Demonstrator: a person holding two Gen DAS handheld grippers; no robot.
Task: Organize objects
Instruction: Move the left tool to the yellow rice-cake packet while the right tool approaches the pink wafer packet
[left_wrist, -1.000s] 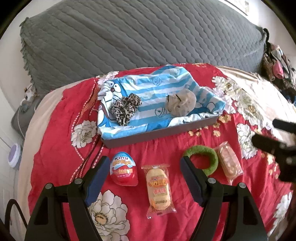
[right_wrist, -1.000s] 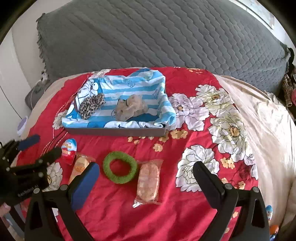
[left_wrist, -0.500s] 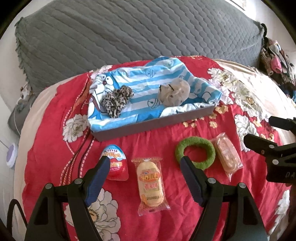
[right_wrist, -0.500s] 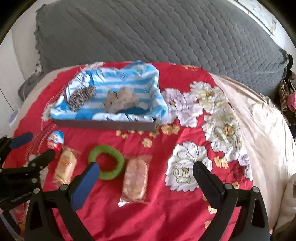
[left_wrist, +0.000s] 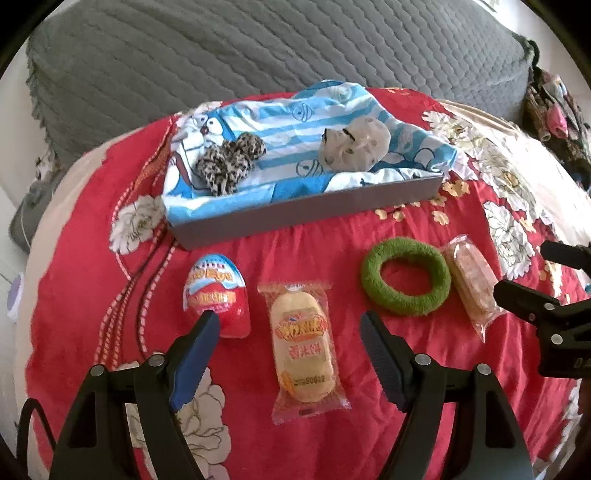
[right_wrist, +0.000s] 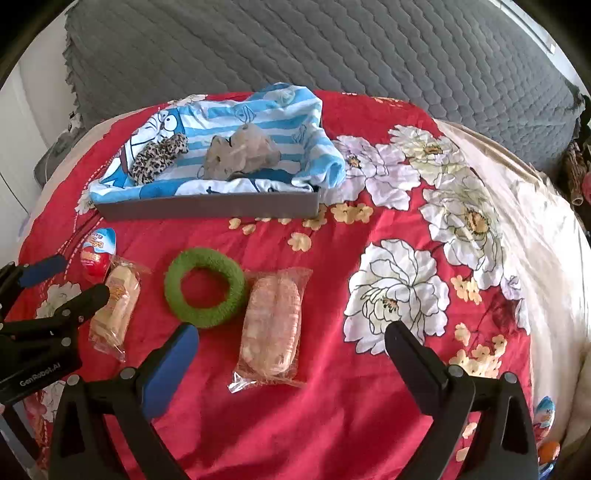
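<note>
On the red flowered bedspread lie a red toy egg (left_wrist: 216, 293) (right_wrist: 98, 253), a yellow snack packet (left_wrist: 303, 349) (right_wrist: 116, 302), a green ring scrunchie (left_wrist: 406, 280) (right_wrist: 205, 286) and a pink snack packet (left_wrist: 472, 282) (right_wrist: 271, 326). Behind them a grey tray (left_wrist: 306, 214) (right_wrist: 207, 210) lined with blue striped cloth holds a leopard scrunchie (left_wrist: 229, 162) (right_wrist: 159, 158) and a beige scrunchie (left_wrist: 354, 146) (right_wrist: 240, 153). My left gripper (left_wrist: 290, 328) is open and empty over the yellow packet. My right gripper (right_wrist: 291, 343) is open and empty over the pink packet.
A grey quilted pillow (left_wrist: 258, 48) lies behind the tray. Cream bedding (right_wrist: 546, 240) is to the right. More toy eggs (right_wrist: 546, 410) lie at the lower right edge. Clutter (left_wrist: 554, 99) sits at the far right.
Both grippers have moved forward and lower toward the row of objects, which now look larger. Nothing was picked up; both stay open.
</note>
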